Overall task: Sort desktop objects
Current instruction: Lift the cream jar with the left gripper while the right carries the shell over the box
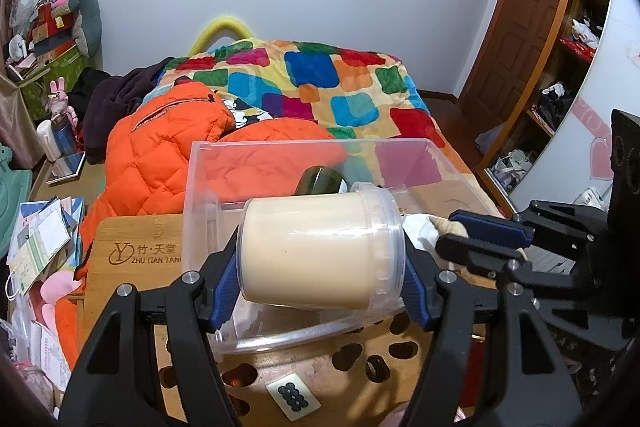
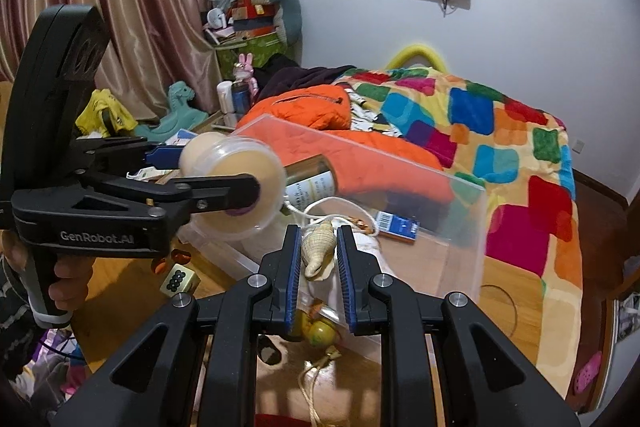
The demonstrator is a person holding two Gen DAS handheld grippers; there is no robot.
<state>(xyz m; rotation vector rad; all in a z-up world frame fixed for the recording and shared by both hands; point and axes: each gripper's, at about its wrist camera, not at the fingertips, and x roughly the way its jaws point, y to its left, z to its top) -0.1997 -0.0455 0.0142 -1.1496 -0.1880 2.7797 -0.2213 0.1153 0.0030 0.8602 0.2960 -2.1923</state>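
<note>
My left gripper (image 1: 320,267) is shut on a cream-filled clear plastic jar (image 1: 320,251), held on its side over the near edge of a clear plastic bin (image 1: 280,155); the jar also shows in the right wrist view (image 2: 236,183). My right gripper (image 2: 319,247) holds a beige spiral seashell (image 2: 316,247) between its blue pads, above the bin (image 2: 460,227). Inside the bin lie a dark green bottle (image 1: 320,181), a blue card box (image 2: 398,225), white cord and a white cloth. A mahjong tile (image 1: 294,395) lies on the wooden tabletop (image 1: 136,259).
The small bamboo table stands against a bed with a colourful quilt (image 1: 328,83) and an orange jacket (image 1: 160,147). A yellow toy and cord (image 2: 320,335) lie under my right gripper. Papers and clutter (image 1: 40,239) fill the left side. Shelves (image 1: 560,87) stand at right.
</note>
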